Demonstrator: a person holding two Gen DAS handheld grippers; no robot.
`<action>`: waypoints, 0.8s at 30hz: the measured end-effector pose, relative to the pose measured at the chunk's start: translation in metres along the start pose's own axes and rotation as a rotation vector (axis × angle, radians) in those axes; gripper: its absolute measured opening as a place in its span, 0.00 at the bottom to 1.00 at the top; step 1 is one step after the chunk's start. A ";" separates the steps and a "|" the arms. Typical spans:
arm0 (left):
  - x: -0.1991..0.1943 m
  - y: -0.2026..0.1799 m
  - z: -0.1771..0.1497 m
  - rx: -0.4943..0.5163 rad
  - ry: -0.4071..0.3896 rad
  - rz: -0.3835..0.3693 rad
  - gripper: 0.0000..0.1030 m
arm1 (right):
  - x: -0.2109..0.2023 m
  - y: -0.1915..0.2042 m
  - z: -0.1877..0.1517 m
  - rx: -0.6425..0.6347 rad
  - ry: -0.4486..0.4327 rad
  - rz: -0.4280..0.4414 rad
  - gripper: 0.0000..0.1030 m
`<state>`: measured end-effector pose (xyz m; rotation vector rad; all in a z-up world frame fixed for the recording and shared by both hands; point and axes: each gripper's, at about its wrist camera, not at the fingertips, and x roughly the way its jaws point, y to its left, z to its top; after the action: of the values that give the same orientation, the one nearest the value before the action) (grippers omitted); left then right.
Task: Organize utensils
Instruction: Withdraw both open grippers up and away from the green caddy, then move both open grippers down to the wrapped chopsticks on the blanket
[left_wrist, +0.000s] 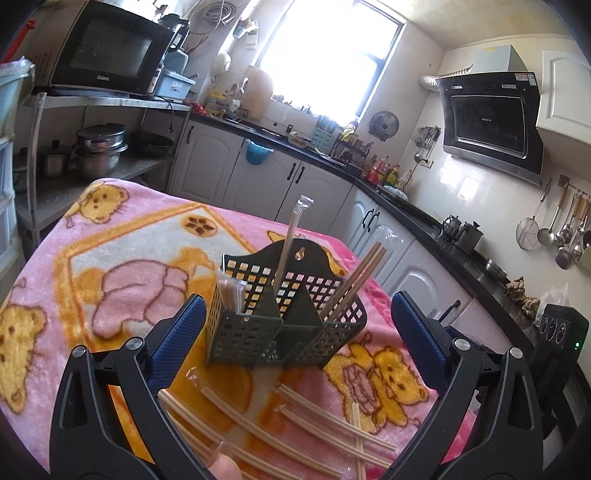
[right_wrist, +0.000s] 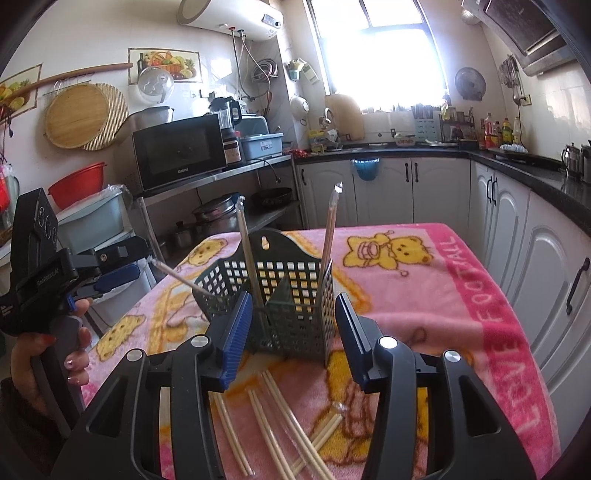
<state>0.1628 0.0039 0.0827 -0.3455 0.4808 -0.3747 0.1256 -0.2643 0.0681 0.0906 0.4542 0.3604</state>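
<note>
A dark green slotted utensil caddy (left_wrist: 284, 325) stands upright on the pink bear blanket (left_wrist: 110, 258); it also shows in the right wrist view (right_wrist: 280, 295). Wrapped chopstick pairs (left_wrist: 354, 280) stand in its compartments (right_wrist: 328, 229). Several more wrapped pairs (left_wrist: 295, 424) lie on the blanket in front of it (right_wrist: 280, 424). My left gripper (left_wrist: 295, 325) is open and empty, its fingers either side of the caddy. My right gripper (right_wrist: 291, 328) is open and empty, just in front of the caddy. The left gripper also appears at the left of the right wrist view (right_wrist: 110, 275).
The table sits in a kitchen. White cabinets and a black counter (right_wrist: 517, 162) run behind and to the right. A metal rack with a microwave (right_wrist: 177, 151) and pots (left_wrist: 99, 147) stands to the left. The blanket's edge (right_wrist: 517, 332) drops off at the right.
</note>
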 end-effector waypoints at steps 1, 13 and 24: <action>-0.001 0.001 -0.002 -0.001 0.002 0.005 0.90 | 0.000 0.001 -0.003 -0.002 0.006 -0.002 0.44; -0.008 0.014 -0.027 -0.032 0.043 0.033 0.90 | -0.004 0.005 -0.029 -0.003 0.057 0.011 0.44; -0.011 0.037 -0.052 -0.077 0.095 0.081 0.90 | -0.001 0.018 -0.054 -0.034 0.147 0.064 0.43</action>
<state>0.1376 0.0284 0.0286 -0.3830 0.6017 -0.2949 0.0952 -0.2470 0.0232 0.0459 0.5909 0.4398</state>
